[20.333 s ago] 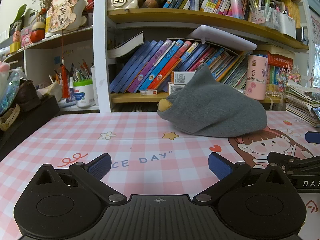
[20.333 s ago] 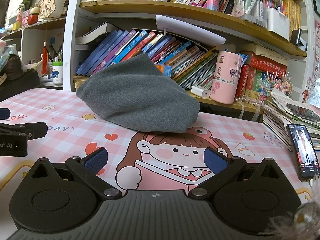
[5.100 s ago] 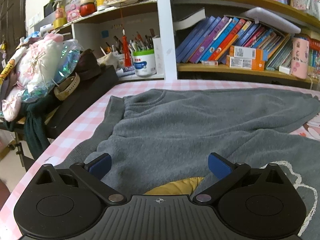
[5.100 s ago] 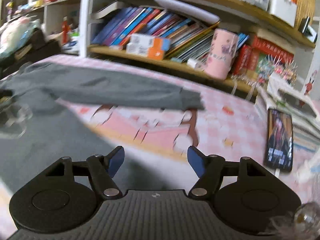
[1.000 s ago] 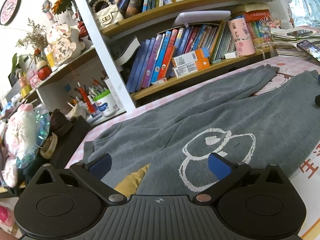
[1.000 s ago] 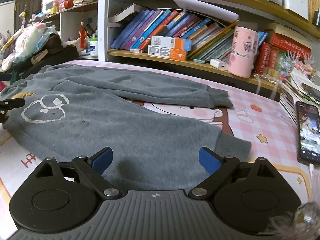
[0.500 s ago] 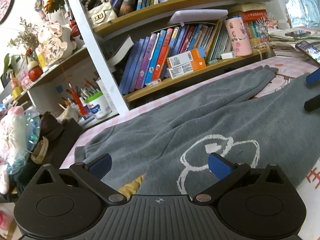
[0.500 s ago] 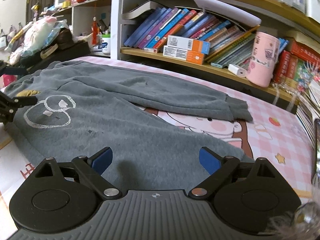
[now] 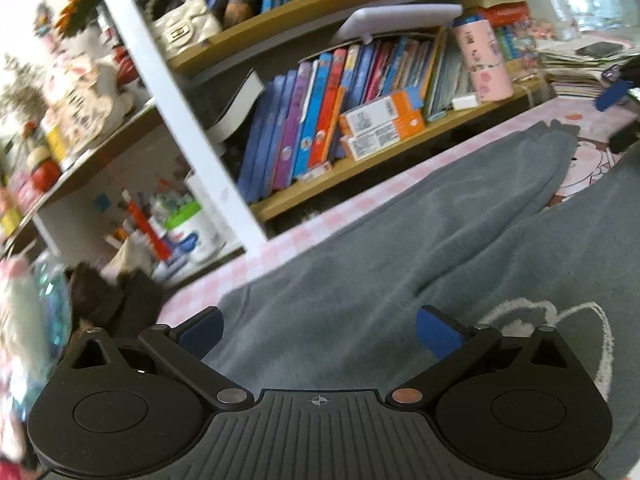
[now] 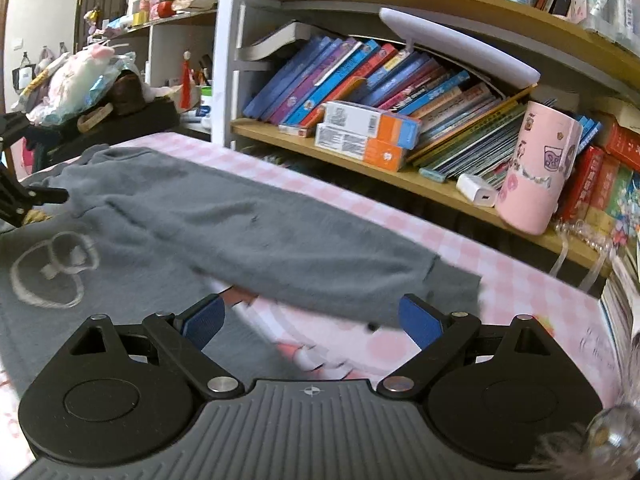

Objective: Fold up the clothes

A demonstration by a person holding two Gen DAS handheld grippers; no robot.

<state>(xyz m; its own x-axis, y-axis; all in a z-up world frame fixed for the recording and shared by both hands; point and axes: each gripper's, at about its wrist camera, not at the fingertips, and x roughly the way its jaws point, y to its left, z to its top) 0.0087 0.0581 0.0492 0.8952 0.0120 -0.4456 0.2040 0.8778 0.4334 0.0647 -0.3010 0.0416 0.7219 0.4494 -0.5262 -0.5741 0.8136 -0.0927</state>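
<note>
Below crowded bookshelves [image 10: 360, 92], grey trousers [image 10: 240, 216] are spread flat on the pink table [image 10: 516, 280] for folding, both the left gripper [image 9: 318, 326] and the right gripper [image 10: 310, 316] held wide open and empty.

Grey trousers [image 10: 248, 232] spread flat on the pink checked table [image 10: 520, 280], right tool [image 10: 310, 322] hovering above with jaws wide.
</note>
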